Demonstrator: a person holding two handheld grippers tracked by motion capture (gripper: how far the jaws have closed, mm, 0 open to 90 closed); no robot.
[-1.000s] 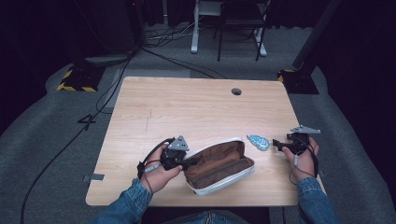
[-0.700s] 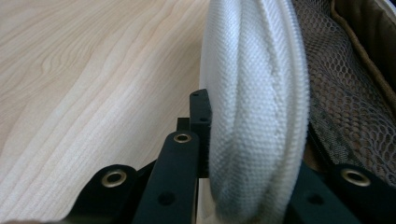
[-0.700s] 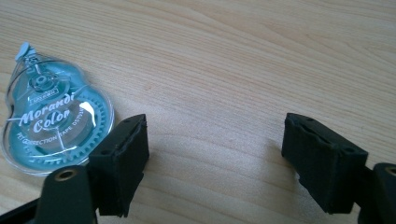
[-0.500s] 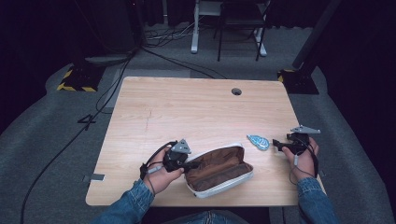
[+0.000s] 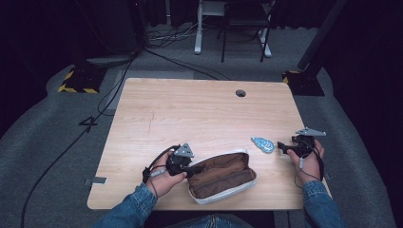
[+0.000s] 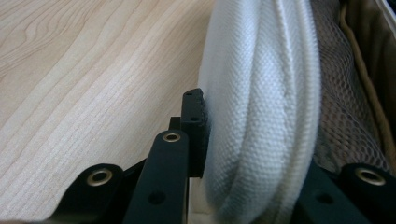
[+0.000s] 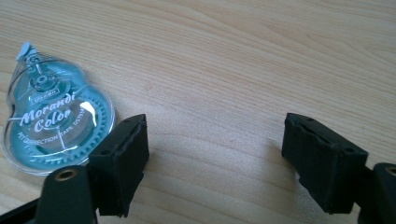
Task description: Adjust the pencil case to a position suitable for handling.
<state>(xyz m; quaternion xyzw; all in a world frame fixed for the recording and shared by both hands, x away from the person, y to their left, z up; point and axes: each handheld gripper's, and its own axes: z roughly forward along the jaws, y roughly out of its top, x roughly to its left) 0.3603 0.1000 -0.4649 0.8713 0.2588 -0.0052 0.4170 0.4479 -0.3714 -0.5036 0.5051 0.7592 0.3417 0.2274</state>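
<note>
On the table: case unzipped, rim clamped in left claw. Right claw spread wide beside tape dispenser, not yet grasped or stowed.
</note>
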